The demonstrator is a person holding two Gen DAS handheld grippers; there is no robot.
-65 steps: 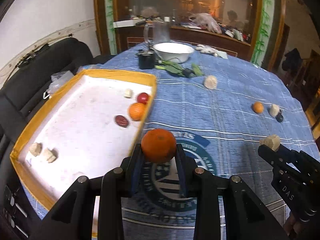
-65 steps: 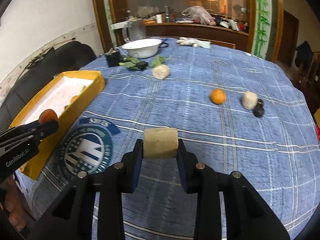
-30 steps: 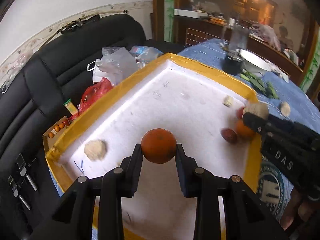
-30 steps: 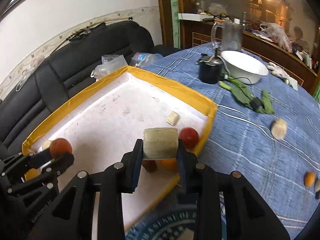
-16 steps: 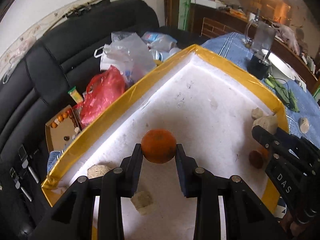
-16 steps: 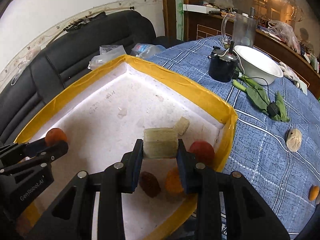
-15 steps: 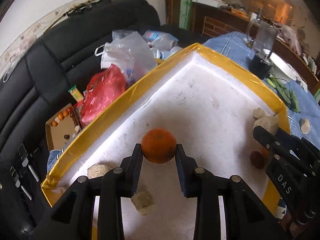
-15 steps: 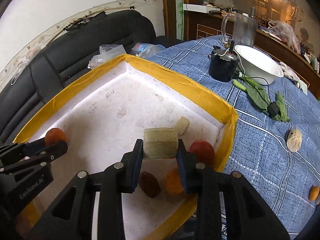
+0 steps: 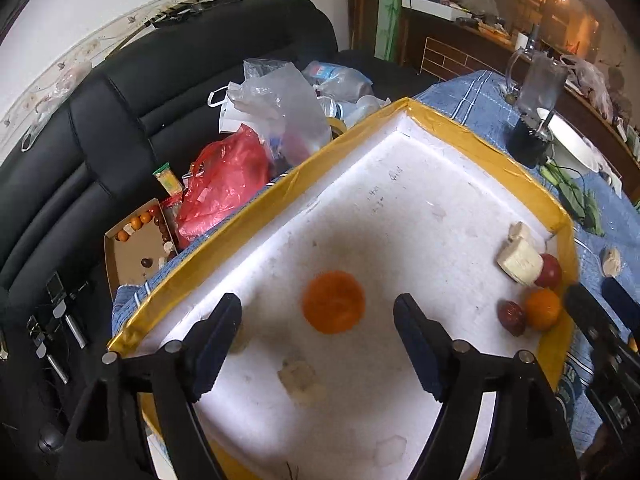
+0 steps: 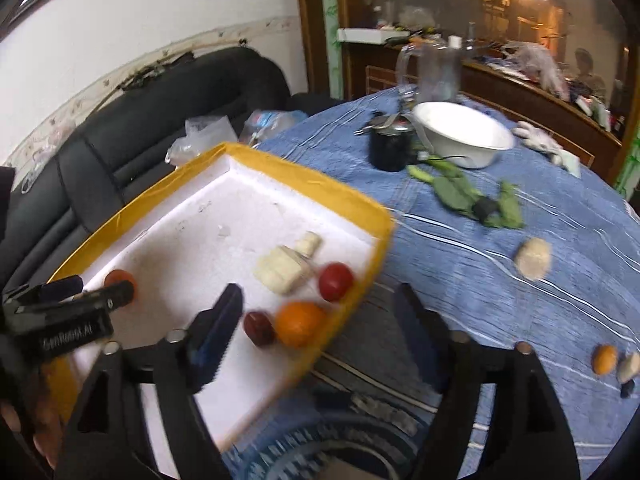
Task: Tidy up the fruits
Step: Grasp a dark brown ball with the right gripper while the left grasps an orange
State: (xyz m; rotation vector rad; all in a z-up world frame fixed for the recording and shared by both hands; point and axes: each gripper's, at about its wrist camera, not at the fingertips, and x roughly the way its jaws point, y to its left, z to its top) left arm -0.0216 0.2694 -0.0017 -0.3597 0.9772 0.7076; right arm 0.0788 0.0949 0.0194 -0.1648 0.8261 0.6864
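Observation:
The white foam tray (image 9: 480, 144) with a yellow rim lies on the blue tablecloth. My left gripper (image 9: 316, 308) is open above the tray floor. An orange (image 9: 334, 302), blurred, lies loose between its fingers. My right gripper (image 10: 318, 298) is open over the tray's right edge, with nothing between its fingers. A pale block (image 10: 282, 270) lies in the tray (image 10: 304, 176) beside a red fruit (image 10: 336, 276), another orange (image 10: 300, 324), a dark red fruit (image 10: 259, 328) and a small pale piece (image 10: 308, 244). The left gripper (image 10: 92, 290) shows at the left of the right wrist view.
A pale lump (image 10: 532, 258), a small orange (image 10: 604, 358) and a pale piece (image 10: 628, 366) lie on the table to the right. A white bowl (image 10: 464, 136), black cup (image 10: 390, 148), green leaves (image 10: 460, 192) stand behind. Bags (image 9: 224, 188) crowd the black sofa left of the tray.
Both grippers have opened. The orange has left the left fingers and the pale block has left the right fingers; both are in the tray. The right gripper has drawn back towards the tray's edge.

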